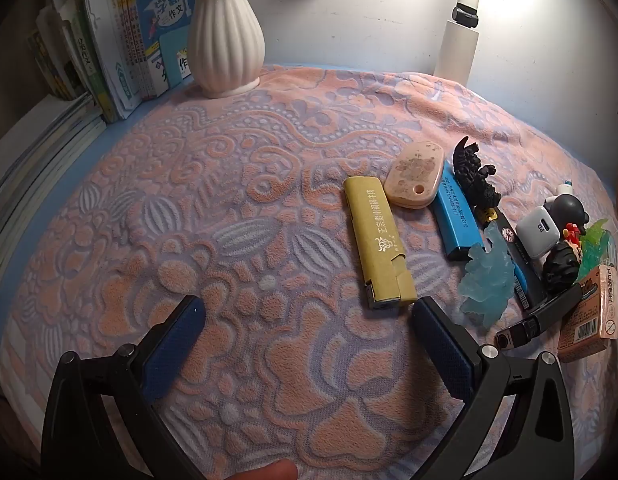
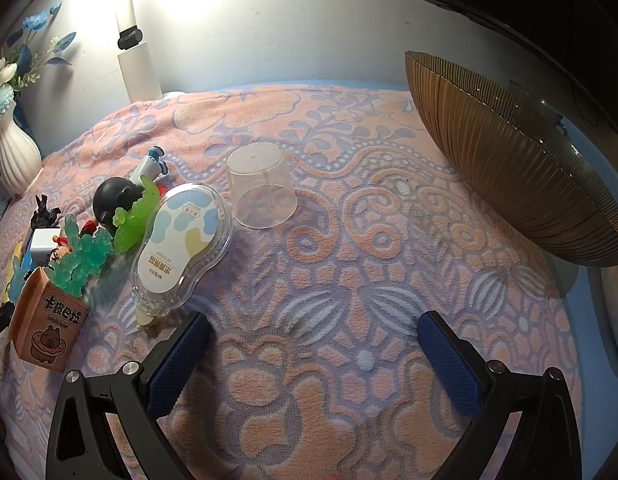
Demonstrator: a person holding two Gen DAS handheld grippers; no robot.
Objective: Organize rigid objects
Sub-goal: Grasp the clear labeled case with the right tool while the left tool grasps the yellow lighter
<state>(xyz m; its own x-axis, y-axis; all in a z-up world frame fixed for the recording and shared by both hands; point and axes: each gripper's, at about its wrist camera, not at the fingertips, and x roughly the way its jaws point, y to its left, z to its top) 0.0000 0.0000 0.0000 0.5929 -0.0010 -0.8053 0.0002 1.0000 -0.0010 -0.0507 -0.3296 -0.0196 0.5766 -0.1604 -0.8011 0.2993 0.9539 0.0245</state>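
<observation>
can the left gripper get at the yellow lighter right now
Probably yes. The left gripper is open and empty, the yellow lighter lies flat just ahead with bare cloth between; the pink case only crowds its far end.

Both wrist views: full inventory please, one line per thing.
ribbed ceramic vase: 1, white, back left
upright books: a row, mixed, left of vase
yellow lighter: 1, centre
pink oval tag: 1, behind lighter
blue lighter: 1, right of the yellow one
small figurines: several, black, blue, green, right cluster
capybara card box: 1, orange
correction tape case: 1, clear
clear plastic cup: 1, upside down
ribbed woven bowl: 1, brown, far right
left hand-held gripper: open
right hand-held gripper: open
</observation>
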